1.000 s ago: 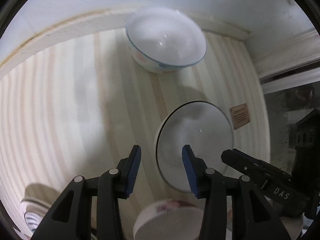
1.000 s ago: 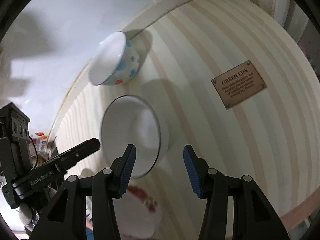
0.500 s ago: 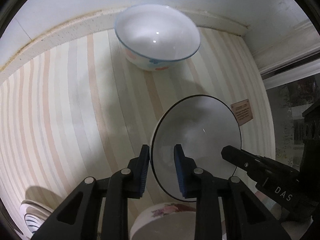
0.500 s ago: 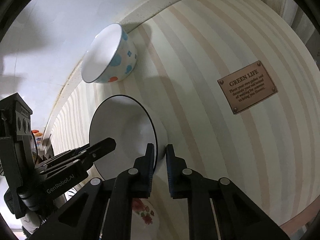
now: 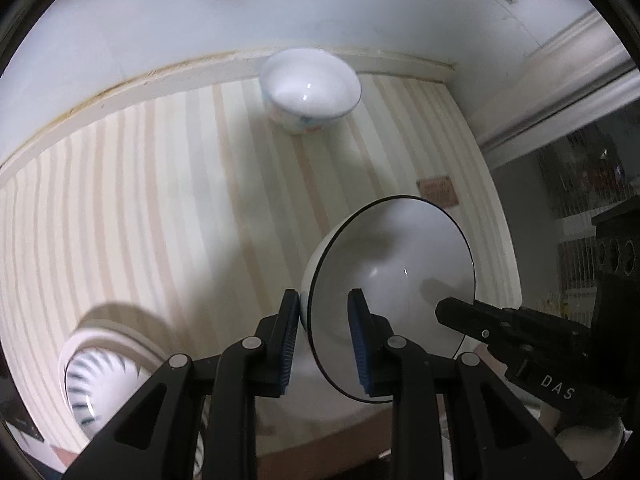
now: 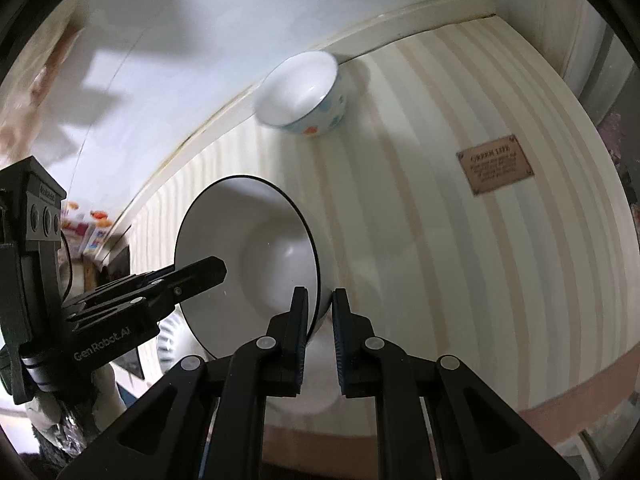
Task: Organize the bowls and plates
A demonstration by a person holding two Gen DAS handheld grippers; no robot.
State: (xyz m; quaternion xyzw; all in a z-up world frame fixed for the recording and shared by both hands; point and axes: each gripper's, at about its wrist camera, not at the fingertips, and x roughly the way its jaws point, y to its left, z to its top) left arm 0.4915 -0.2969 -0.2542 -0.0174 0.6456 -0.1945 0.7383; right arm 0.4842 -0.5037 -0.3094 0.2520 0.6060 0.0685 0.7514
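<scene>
My left claw (image 5: 323, 334) is clamped on the near-left rim of the black-rimmed bowl (image 5: 400, 280), and my right claw (image 6: 320, 334) pinches the opposite rim, so the bowl hangs between both, tilted and clear of the counter (image 5: 160, 208). The spotted bowl (image 5: 310, 92) lies straight ahead against the back wall, about equally far from either hand; I judge it the stacking target. A striped cloth covers the counter; a patterned dish (image 5: 96, 376) sits near left.
</scene>
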